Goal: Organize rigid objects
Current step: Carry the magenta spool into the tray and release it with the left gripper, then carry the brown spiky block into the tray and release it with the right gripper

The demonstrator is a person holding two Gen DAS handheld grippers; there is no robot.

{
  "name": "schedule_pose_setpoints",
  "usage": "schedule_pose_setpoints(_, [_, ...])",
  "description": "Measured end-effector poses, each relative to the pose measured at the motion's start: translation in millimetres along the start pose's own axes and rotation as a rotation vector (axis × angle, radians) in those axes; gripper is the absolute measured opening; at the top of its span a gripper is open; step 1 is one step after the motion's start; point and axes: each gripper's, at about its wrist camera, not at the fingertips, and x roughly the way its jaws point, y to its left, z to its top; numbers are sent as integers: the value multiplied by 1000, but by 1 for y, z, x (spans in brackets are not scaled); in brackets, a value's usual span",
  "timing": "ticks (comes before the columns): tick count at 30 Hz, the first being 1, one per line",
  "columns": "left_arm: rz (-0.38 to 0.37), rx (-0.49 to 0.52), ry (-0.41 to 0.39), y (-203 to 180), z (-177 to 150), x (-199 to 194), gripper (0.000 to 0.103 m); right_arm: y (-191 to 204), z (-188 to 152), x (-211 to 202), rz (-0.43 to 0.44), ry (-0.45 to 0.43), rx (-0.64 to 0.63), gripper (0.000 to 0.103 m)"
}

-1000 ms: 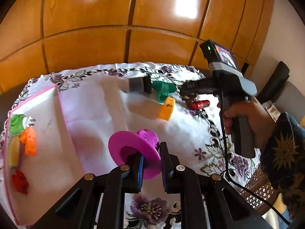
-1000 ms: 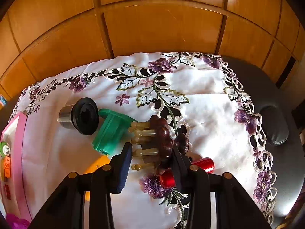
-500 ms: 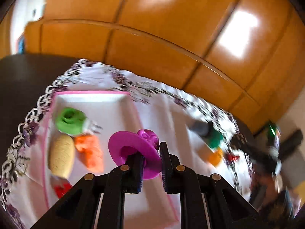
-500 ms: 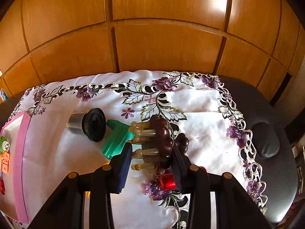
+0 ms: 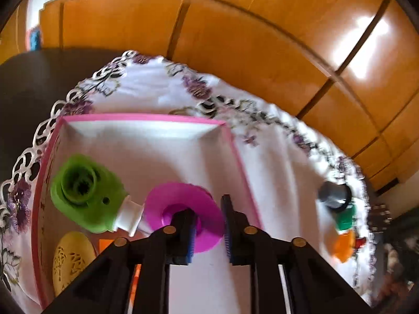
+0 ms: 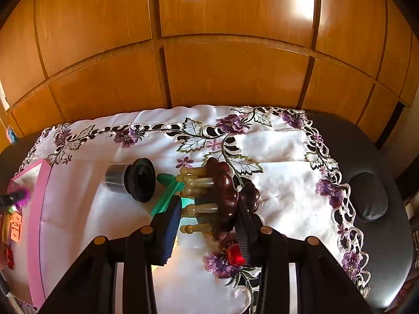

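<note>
wood panelling backs your table, which wears a white cloth (image 6: 275, 157) with purple flowers. your left gripper (image 5: 208, 226) sits over the pink-rimmed tray (image 5: 141, 117); its jaws have just been opening, and the magenta disc (image 5: 183, 204) lies between them, against the left pad, with a gap at the right. your right gripper (image 6: 207, 218) is clamped on the dark wooden massager (image 6: 222, 196), pegs pointing left, lifted above the cloth.

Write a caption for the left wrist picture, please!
Left gripper fingers, just opening, around a magenta spool over the pink-rimmed tray, beside a green toy.
</note>
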Motion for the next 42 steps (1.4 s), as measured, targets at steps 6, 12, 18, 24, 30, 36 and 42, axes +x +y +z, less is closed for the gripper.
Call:
schedule_pose_setpoints(6, [18, 18, -45, 1, -8, -20, 53, -2, 1, 0, 0, 3, 7, 39])
schedule_pose_setpoints(12, [65, 110, -140, -13, -33, -67, 60, -2, 0, -1, -11, -2, 1, 39])
schedule_pose_setpoints(18, [83, 146, -154, -19, -66, -93, 61, 3, -4, 1, -18, 11, -28, 39])
schedule_pose_setpoints(24, [112, 166, -142, -22, -96, -103, 61, 9, -7, 2, -17, 18, -62, 39])
schedule_pose_setpoints(30, [151, 163, -151, -16, -109, -112, 61, 10, -7, -2, 4, 4, -67, 39])
schedule_pose_setpoints(36, [185, 158, -184, -8, -112, -122, 65, 25, -10, -5, 66, -11, -123, 39])
schedule_pose_setpoints(42, [196, 130, -173, 6, -116, -124, 66, 38, -16, 4, 43, 19, -182, 39])
